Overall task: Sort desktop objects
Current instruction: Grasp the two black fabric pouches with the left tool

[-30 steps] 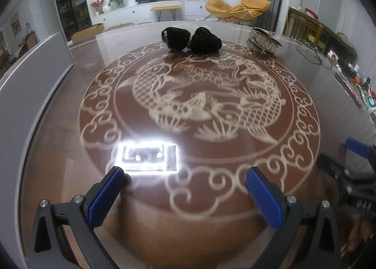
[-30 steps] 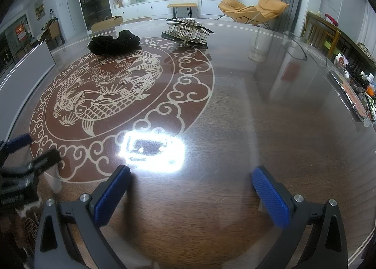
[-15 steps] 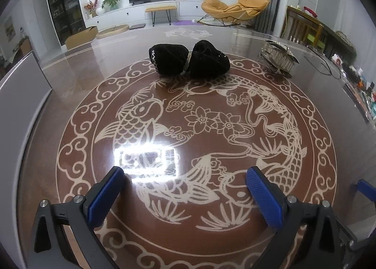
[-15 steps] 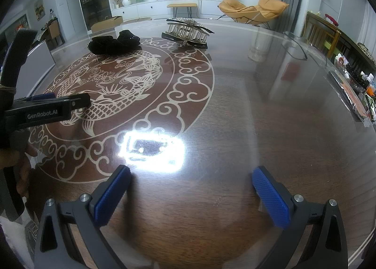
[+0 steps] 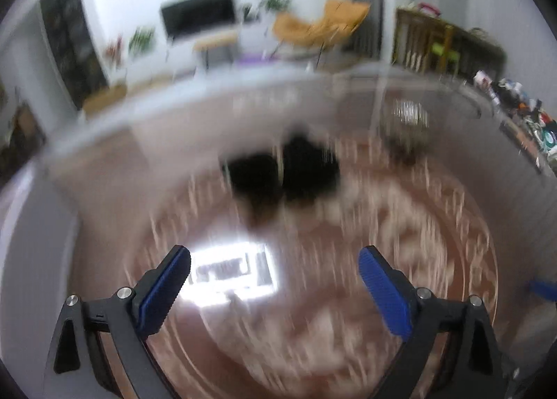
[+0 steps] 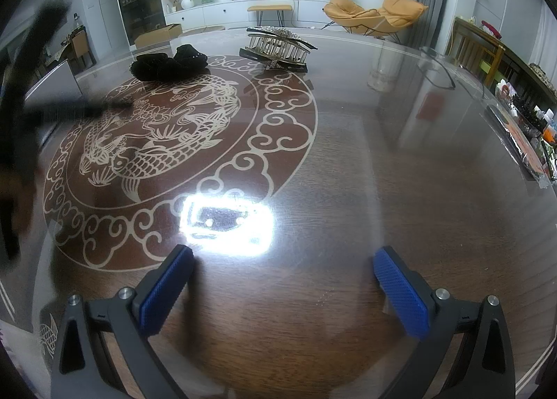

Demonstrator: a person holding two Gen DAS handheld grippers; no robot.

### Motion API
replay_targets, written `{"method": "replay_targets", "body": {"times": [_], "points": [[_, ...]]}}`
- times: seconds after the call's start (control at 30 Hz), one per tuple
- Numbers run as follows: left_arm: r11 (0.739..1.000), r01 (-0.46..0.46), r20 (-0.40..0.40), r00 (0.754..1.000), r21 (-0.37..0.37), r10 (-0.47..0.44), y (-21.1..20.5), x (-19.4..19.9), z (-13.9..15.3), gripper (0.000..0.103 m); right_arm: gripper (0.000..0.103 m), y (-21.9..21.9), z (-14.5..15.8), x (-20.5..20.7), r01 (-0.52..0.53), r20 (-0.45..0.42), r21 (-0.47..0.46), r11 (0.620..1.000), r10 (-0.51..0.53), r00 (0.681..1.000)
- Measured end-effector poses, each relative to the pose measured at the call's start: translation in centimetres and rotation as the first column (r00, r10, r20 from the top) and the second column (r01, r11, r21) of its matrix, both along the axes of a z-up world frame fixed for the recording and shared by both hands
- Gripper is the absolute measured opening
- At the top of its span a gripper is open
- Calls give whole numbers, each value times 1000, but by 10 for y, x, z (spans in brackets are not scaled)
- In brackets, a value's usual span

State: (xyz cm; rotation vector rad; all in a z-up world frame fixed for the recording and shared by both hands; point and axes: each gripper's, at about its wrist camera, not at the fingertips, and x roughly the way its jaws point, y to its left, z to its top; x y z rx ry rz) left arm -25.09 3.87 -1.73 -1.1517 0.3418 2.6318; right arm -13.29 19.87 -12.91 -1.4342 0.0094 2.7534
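Left wrist view, blurred: the left gripper point(image 5: 275, 280) is spread wide and empty, aimed at the black bundle point(image 5: 282, 178) near the table's far edge, bare table point(image 5: 104, 190) between.

Right wrist view: the right gripper point(image 6: 283, 286) is likewise released, low over open table near its near edge; the comb clip point(image 6: 276, 49) lies beside the bundle, far edge.

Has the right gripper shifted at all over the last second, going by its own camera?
No. In the right wrist view the hair clip and the black scrunchie sit exactly where they did, with the right gripper open.
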Motion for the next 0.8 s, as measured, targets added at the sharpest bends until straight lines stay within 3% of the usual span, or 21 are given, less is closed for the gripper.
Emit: {"method": "replay_targets", "body": {"times": [0.17,0.23,0.3,0.37,0.43,0.5,0.53,0.57,0.63,0.8], "points": [[987,147,12,989,-70,-146,23,-61,9,99,103,0,0,0,0,0,0,1000,0,1000],[971,216,49,976,-104,-212,36,-77,-4,99,103,0,0,0,0,0,0,1000,0,1000],[965,228,90,972,-129,-218,43,-89,-23,99,103,0,0,0,0,0,1,1000,0,1000],[969,213,146,970,-122,-195,44,-104,-42,102,103,0,0,0,-1,0,0,1000,1,1000],[978,202,142,971,-57,-193,41,-107,-42,99,103,0,0,0,0,-1,1,1000,0,1000],[984,174,160,973,-23,-169,34,-109,-43,81,103,0,1,0,6,-4,10,1000,-6,1000],[988,153,153,977,1,-151,29,-108,-41,60,103,0,1,1,13,-7,19,1000,-13,1000],[992,126,145,982,-11,-123,27,-105,-40,56,103,-1,2,1,19,-11,27,999,-19,1000],[997,76,133,988,-9,-74,20,-97,-40,51,103,-3,5,4,38,-35,64,997,-36,999],[996,-74,131,989,55,66,-14,-45,-43,51,103,-10,9,8,48,-60,134,990,-40,997]]}}
